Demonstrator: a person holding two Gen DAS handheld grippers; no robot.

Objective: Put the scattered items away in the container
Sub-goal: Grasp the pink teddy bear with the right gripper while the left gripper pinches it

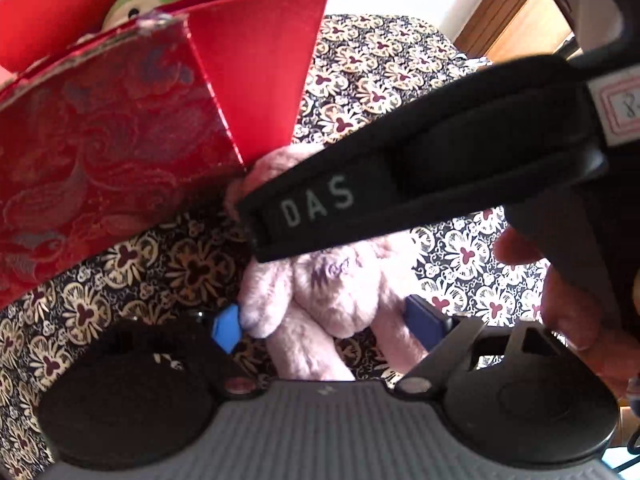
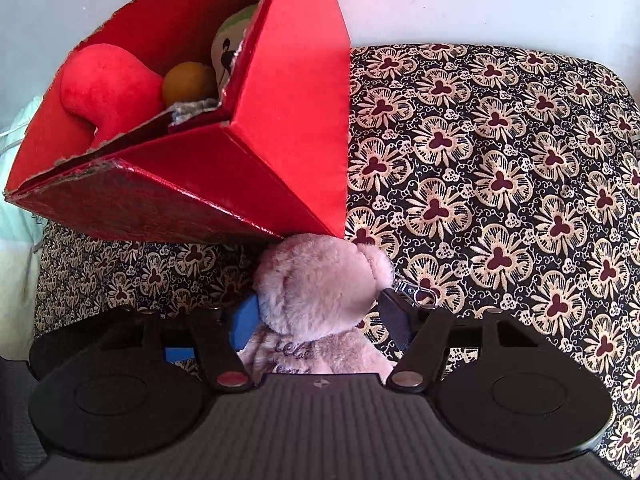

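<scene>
Both grippers [image 1: 328, 324] [image 2: 316, 320] straddle one pink plush bear [image 2: 316, 280]; jaws apart

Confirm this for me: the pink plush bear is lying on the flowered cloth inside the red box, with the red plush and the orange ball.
Not quite. The pink plush bear lies on the flowered cloth outside the red box, just beside its near corner. The right wrist view shows it. The red plush and the orange ball are inside the box.
</scene>
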